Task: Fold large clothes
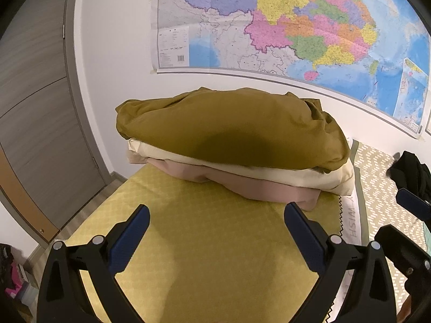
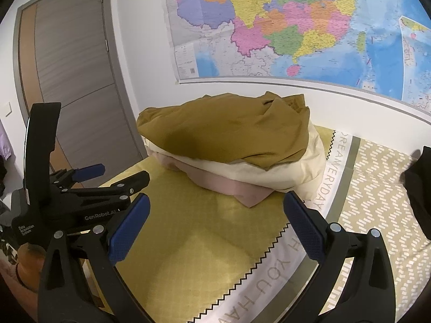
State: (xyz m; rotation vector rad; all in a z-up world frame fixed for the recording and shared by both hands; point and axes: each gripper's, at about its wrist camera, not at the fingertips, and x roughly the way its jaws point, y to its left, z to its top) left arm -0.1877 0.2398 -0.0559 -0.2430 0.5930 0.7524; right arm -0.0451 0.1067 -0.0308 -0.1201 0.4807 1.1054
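Observation:
A stack of folded clothes lies at the far end of the bed: an olive-brown garment [image 1: 231, 129] on top, a cream one [image 1: 309, 175] under it, a pink one [image 1: 269, 191] at the bottom. The stack also shows in the right wrist view [image 2: 229, 134]. My left gripper [image 1: 216, 219] is open and empty, a little short of the stack above the yellow bedspread [image 1: 215, 255]. My right gripper [image 2: 216, 207] is open and empty, also short of the stack. The left gripper shows in the right wrist view [image 2: 118, 176] at the left. A black garment [image 1: 412, 172] lies at the right.
A large coloured map [image 1: 296, 27] hangs on the white wall behind the bed. A grey door [image 1: 35, 107] stands at the left. The bed cover has a white lettered band [image 2: 269, 282] and a patterned part [image 2: 382, 202] on the right.

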